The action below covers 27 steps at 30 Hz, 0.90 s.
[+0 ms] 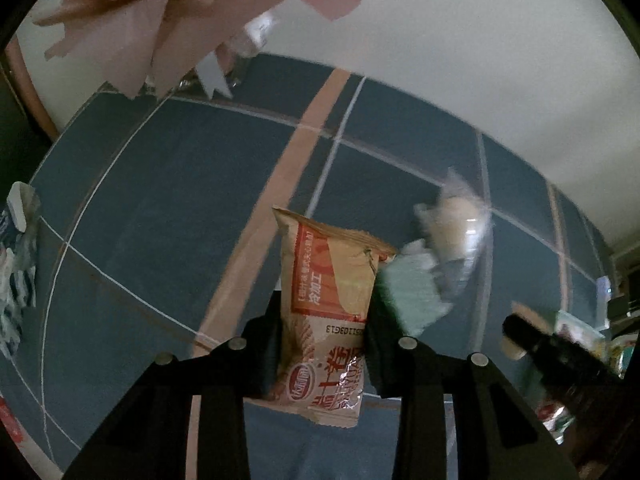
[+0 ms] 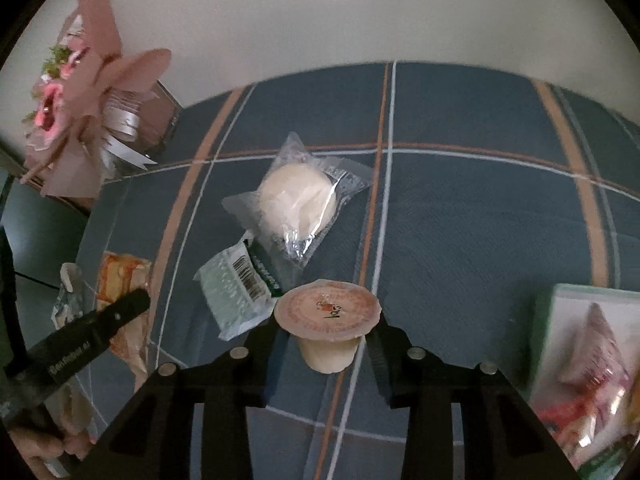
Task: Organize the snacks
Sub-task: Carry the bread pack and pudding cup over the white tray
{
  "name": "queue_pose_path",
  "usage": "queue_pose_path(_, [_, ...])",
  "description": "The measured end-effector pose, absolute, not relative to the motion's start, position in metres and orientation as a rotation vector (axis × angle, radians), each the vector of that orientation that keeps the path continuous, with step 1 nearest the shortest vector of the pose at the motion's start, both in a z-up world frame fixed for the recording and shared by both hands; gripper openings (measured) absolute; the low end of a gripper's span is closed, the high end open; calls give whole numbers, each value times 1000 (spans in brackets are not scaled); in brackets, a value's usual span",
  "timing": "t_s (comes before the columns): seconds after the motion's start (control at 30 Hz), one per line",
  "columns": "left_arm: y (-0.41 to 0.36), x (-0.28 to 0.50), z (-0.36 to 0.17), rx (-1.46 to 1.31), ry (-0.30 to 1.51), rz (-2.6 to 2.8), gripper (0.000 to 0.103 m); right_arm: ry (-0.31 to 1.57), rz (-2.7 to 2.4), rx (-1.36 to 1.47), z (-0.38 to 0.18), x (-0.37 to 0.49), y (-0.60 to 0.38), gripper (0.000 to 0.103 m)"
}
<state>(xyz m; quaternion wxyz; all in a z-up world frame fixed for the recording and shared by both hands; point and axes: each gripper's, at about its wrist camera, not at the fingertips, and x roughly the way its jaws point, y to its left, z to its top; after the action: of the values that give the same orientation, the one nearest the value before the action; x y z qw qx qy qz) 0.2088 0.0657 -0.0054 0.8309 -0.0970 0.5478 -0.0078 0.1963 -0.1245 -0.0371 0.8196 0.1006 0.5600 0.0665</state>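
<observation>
Gripping an orange-and-cream snack packet (image 1: 328, 312), the left gripper (image 1: 324, 344) has its jaws closed tight against the packet's two sides, and the packet hangs clear above the blue plaid cloth (image 1: 160, 200) that covers the counter. The packet's crimped top edge points away from the camera and its lower seal hangs down between the black fingers (image 1: 260, 344).

The right gripper (image 2: 326, 344) has its jaws pressed in on a small pudding cup (image 2: 328, 320) just under the rim; the cup stands upright with its peach foil lid facing up and its pale body showing below. It too looks lifted off the cloth, though the right wrist view does not make that certain.

On the cloth, toward the middle of the counter, lies a round pale bun in a clear wrapper (image 2: 298, 200). Just beside it, nearer the grippers and touching its corner, lies a pale green sachet with a barcode (image 2: 236, 284). Both show in the left wrist view as blurred shapes to the right of the held packet.

At the counter's far left corner stands a bouquet in pink paper (image 2: 80, 120) against the white wall (image 2: 320, 8). At the near right edge a box with a green rim (image 2: 560, 300) holds several coloured packets. More wrappers (image 1: 16, 264) lie at the left edge, too blurred to tell apart. A person's hand (image 2: 44, 452) shows at the lower left of the right wrist view, holding the left gripper's handle.
</observation>
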Motion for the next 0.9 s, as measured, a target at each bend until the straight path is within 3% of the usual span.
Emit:
queue_pose_path(0.37, [-19,160,22,-282,1148,-97,37,1102,32,370,4,148,-182,40])
queue_pose_path(0.9, [-149,113,46,-144,1132,-235,37,1006,-252,455,54,76,-324,40])
